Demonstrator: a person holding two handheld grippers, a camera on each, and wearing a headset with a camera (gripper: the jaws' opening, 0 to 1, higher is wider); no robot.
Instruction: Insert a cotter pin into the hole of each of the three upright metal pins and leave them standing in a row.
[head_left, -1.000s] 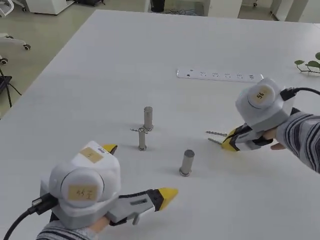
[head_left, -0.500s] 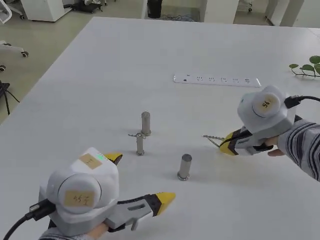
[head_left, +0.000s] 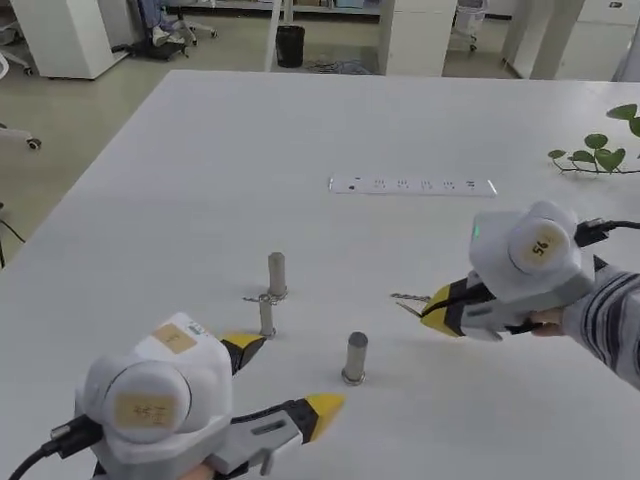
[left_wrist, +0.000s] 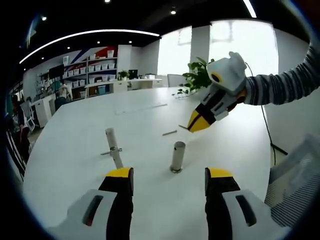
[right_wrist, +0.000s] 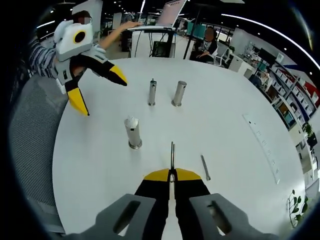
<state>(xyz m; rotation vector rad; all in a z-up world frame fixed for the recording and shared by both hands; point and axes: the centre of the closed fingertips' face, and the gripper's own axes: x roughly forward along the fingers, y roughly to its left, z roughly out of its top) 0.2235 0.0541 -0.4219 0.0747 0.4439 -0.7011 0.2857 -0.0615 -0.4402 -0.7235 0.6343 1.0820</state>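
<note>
Mostly the headset has tipped: more floor beyond the bench (head_left: 150, 150) shows at the top of the head view. The pins and claws sit lower in the frame, their arrangement little changed. Left of centre stands the far metal pin (head_left: 277, 273). Just below it is the middle metal pin (head_left: 267, 316), with a fitted cotter pin (head_left: 254, 298) through its top. The near metal pin (head_left: 355, 357) stands bare at lower centre. At lower left the left claw (head_left: 284, 375) gapes wide and empty. At right the right claw (head_left: 437, 316) points toward the pins.

The left gripper view has the near metal pin (left_wrist: 177, 156) beyond its spread jaws, untouched.

The right gripper view shows its jaws pressed together on the held cotter pin (right_wrist: 172, 152), which juts straight ahead. A loose cotter pin (right_wrist: 204, 167) lies on the bench to its right. The near metal pin (right_wrist: 132, 132) is up and left, well apart.

The thin pin, pinched at its end, could swivel on meeting the hole. A sideways push could also topple the free-standing metal pin, since nothing steadies it. The hole's facing cannot be made out.
</note>
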